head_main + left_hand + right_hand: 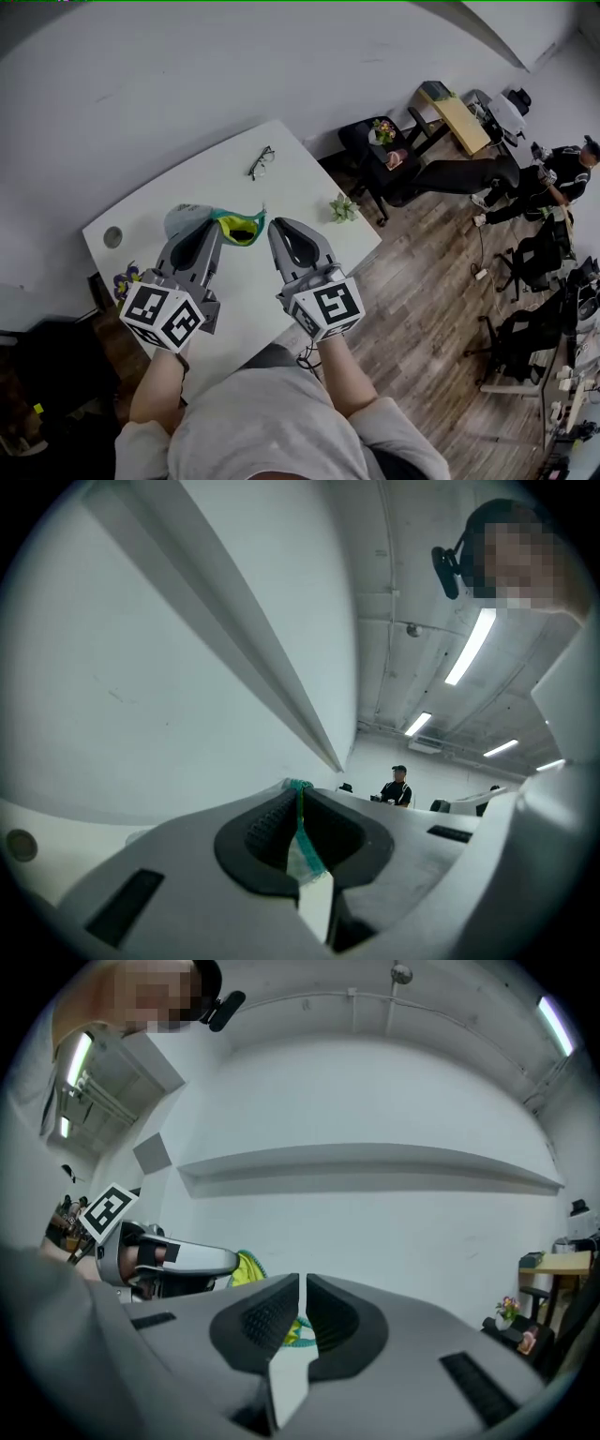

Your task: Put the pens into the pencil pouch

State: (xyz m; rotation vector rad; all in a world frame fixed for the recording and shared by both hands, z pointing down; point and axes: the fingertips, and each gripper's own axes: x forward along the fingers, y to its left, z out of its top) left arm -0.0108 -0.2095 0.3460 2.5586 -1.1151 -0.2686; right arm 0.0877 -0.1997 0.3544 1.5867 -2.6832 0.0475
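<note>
Holding: my left gripper (298, 789) is clamped on the teal rim of the pencil pouch (234, 226), with fabric pinched between its jaws.
Right gripper (301, 1283): jaws drawn almost together, only a thin slit. The pouch rim shows low in that slit, and I can't tell if it's pinched.
Pouch place: between the two gripper tips over the white worktop (281, 178), mouth gaping, yellow lining showing. I can't tell whether it's lifted or resting.
Pens: none in any view. None lie on the worktop, and I can't see down into the pouch.
Progress: I judge this as the mouth-opening step. Pens already inside can't be confirmed.
Other: glasses (261, 161) and a small plant (343, 207), both well apart from the pouch.
Writing: none legible, no brand. Only square markers on the gripper cubes (162, 316).
</note>
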